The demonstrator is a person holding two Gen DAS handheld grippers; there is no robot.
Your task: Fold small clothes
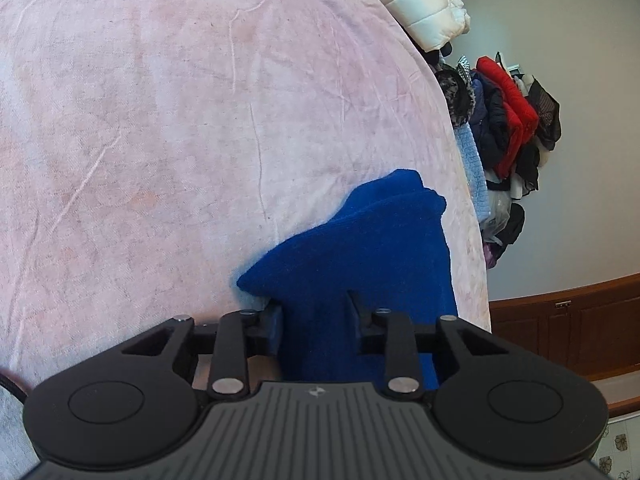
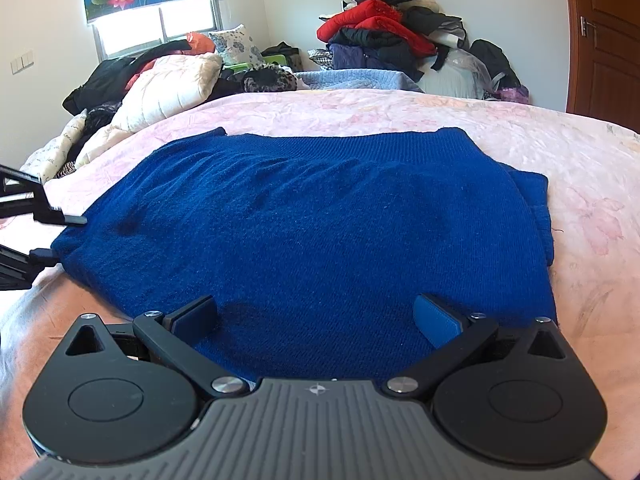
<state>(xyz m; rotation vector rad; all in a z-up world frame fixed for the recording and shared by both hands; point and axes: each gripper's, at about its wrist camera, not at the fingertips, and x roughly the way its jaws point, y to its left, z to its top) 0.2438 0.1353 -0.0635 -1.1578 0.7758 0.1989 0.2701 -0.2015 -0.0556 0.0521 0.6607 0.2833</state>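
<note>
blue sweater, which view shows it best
The right wrist view: the blue sweater lies spread across the pink bedcover, nearly whole. The left wrist view shows only a bunched corner between the left gripper jaws.

Left gripper (image 1: 316, 312): matte black plastic, two round discs at the near corners, grey ribbed plate between them with a small white star mark. Flat black link bars with silver rivets and small silver screw heads; triangular cut-outs in the outer arms. Fingers (image 1: 276, 320) dark. Right gripper (image 2: 316, 320): same black body, same discs, ribbed grey plate, star mark, silver rivets. Its pads (image 2: 436, 320) are blue, ribbed.
</note>
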